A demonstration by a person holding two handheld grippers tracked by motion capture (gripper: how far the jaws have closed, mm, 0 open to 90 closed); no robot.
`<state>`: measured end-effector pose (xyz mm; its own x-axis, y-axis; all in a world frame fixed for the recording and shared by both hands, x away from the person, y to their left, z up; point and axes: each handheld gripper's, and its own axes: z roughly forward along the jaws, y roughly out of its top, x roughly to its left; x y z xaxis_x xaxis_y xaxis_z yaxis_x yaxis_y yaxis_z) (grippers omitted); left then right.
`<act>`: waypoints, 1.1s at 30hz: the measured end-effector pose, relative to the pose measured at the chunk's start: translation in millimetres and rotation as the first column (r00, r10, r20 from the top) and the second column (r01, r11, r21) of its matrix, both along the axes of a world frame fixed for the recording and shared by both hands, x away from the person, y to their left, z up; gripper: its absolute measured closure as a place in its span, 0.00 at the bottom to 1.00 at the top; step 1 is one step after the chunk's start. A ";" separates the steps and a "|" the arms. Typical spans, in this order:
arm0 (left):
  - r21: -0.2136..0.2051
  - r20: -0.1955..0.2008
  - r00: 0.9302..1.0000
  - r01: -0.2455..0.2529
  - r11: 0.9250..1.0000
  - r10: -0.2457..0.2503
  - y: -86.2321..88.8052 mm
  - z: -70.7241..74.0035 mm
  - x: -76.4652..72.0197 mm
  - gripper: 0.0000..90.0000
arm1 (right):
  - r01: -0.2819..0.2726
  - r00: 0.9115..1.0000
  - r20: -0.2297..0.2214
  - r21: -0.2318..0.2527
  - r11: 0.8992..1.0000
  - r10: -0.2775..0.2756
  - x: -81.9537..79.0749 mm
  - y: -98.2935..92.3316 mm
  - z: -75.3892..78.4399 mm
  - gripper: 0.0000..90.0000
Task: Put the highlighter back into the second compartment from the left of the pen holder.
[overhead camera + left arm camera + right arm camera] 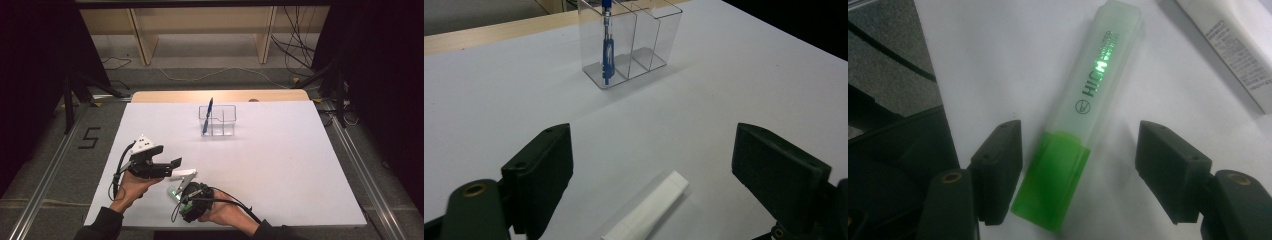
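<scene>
Hands and both tools are being seen nearest the camera in the high view, at the near edge of the white desk (280,165). Left tool (176,163) is being held just above the desk, jaws pointing right, toward a white tube (183,174) lying just beside its tips. Right tool (184,193) is being held low and angled up-left, with a green highlighter (173,190) at its tips. A clear organizer (218,120) is standing well apart at the far side, a blue pen (208,116) leaning upright in its left compartment.

Left gripper view: left tool jaws are being held wide apart, nothing gripped. The white tube (647,212) is lying flat between them, nearer the camera than the jaw tips, long axis running diagonally up-right. The organizer (634,42) with the pen (607,47) is being seen straight ahead, far off.

Right gripper view: right tool (1080,172) jaws are being held open, nothing gripped, straddling the highlighter (1078,117). Its green end is lying between the jaws, closer to the left one, whether touching cannot be told. Long axis is running away from the tool, tilted slightly right, roughly across the closing line. Judged: the right tool is the nearer one for the highlighter, and closing would be pinching its narrow width. The tube's end (1228,47) is lying beyond, top right.
</scene>
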<state>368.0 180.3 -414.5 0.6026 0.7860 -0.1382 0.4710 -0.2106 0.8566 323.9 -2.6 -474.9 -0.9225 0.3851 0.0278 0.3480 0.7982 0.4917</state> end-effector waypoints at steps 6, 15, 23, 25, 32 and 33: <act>0.000 0.001 1.000 -0.001 1.000 0.001 0.0 -0.2 0.0 0.18 | 0.000 1.000 -0.008 -0.015 1.000 -0.001 -0.7 2.9 -0.9 0.44; 0.002 0.000 1.000 -0.001 1.000 0.001 -0.1 -0.3 0.1 0.18 | -0.018 1.000 0.010 -0.054 0.998 0.018 -1.1 7.5 0.8 0.50; 0.001 -0.003 1.000 -0.005 1.000 0.005 0.2 -1.3 0.7 0.18 | -0.010 1.000 -0.029 -0.083 0.996 0.008 2.5 8.0 4.5 0.61; 0.001 -0.006 1.000 -0.005 1.000 0.005 0.4 -1.5 1.0 0.18 | -0.016 0.999 -0.036 -0.100 0.995 0.012 4.1 8.4 5.7 0.63; 0.007 -0.008 1.000 -0.010 1.000 0.010 2.5 -2.1 2.2 0.18 | -0.054 0.998 -0.035 -0.129 0.990 0.050 8.9 8.9 6.5 0.68; 0.007 -0.008 1.000 -0.010 1.000 0.010 2.5 -2.3 2.3 0.18 | -0.066 0.997 -0.035 -0.136 0.989 0.062 10.2 7.6 6.8 0.70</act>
